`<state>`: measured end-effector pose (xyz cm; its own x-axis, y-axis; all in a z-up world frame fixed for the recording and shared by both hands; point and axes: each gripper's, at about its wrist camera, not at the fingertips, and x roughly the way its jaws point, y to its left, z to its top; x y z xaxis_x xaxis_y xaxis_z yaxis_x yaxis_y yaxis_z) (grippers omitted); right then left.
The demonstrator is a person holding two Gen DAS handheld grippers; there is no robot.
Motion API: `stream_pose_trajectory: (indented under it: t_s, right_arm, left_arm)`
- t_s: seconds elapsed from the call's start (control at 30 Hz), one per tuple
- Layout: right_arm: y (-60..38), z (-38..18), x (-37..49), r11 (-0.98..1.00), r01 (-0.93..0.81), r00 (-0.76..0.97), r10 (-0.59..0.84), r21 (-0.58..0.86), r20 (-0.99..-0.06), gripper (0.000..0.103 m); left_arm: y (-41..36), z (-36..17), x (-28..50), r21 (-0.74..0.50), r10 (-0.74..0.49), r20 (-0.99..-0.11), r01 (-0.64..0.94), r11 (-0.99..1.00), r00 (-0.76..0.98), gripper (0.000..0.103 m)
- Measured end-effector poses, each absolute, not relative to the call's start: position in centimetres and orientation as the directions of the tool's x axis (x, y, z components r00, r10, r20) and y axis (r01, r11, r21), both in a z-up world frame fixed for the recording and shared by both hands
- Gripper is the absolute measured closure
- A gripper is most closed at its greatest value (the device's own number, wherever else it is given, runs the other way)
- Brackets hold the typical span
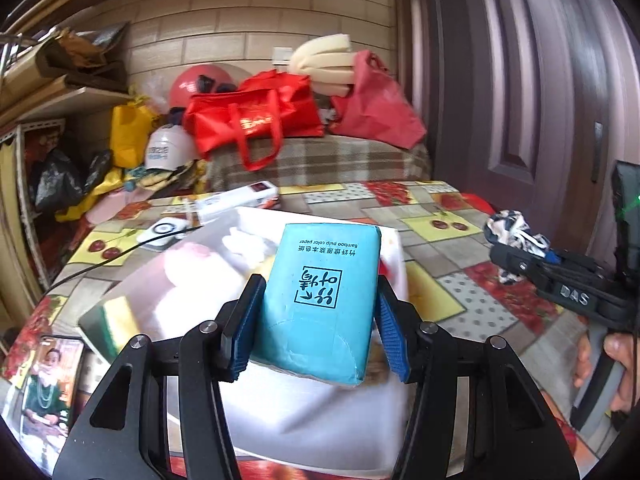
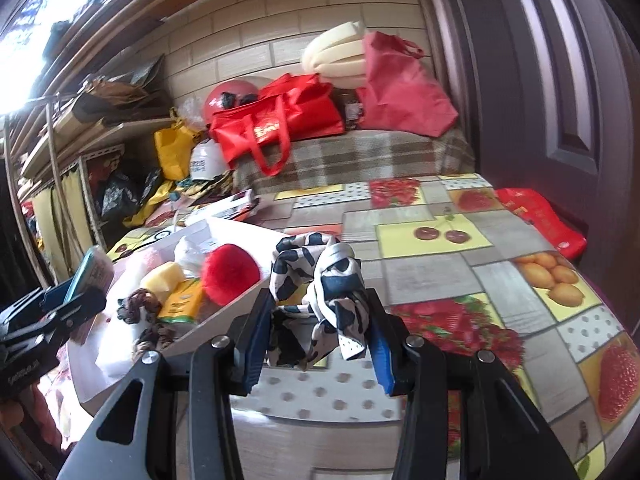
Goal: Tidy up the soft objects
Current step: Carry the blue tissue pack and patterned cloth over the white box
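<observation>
In the left wrist view, the left gripper (image 1: 318,316) has its jaws clamped on one teal tissue pack (image 1: 320,300), printed "Bamboo pulp color paper". The pack sits squarely between the two blue pads (image 1: 390,336), pressed on both long sides, and is held above the white box (image 1: 320,420), whose contents are blurred here. At the right edge the right gripper (image 1: 516,260) shows from the side, with a navy-and-white patterned scarf (image 1: 512,232) bunched at its tip over the fruit-print tablecloth (image 1: 440,208). This view alone shows a phone (image 1: 48,384) at the lower left, with a woman on its screen, beside the box.

In the right wrist view, the right gripper (image 2: 320,332) grips that one scarf (image 2: 320,292) between its pads; the cloth bulges out above and below the fingertips, just beside the box's near wall (image 2: 224,320). Only this view shows inside the box: one red pompom (image 2: 230,274), one pale yellow sponge (image 2: 162,276), and two brown scrunchies (image 2: 138,306). The left gripper (image 2: 76,298) enters at the left edge with the teal pack (image 2: 82,272) seen edge-on.
</observation>
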<state>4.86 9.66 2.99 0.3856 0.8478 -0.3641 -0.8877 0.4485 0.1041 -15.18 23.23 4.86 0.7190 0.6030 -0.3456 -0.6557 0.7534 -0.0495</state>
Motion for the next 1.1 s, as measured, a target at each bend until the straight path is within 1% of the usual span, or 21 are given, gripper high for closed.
stream_pose_trajectory:
  t_s: [0.3, 0.57, 0.83, 1.1]
  right_arm:
    - [12.7, 3.0, 1.8, 0.368, -0.928, 0.322, 0.872, 0.059, -0.367, 0.059]
    - [15.9, 2.9, -0.1, 0.294, -0.955, 0.254, 0.887, 0.048, -0.385, 0.059]
    - [18.9, 2.6, -1.2, 0.247, -0.968, 0.206, 0.885, 0.048, -0.417, 0.059]
    - [22.1, 2.3, -1.8, 0.218, -0.976, 0.193, 0.864, 0.001, -0.466, 0.059]
  left_arm:
    - [27.8, 4.4, -18.4, -0.085, 0.682, -0.368, -0.754, 0.652, 0.632, 0.049]
    - [30.9, 3.8, -20.0, -0.151, 0.697, -0.41, -0.798, 0.584, 0.588, 0.049]
    - [31.5, 3.9, -18.9, -0.105, 0.714, -0.415, -0.809, 0.578, 0.564, 0.049]
    - [33.0, 3.6, -17.9, -0.1, 0.696, -0.456, -0.809, 0.58, 0.555, 0.049]
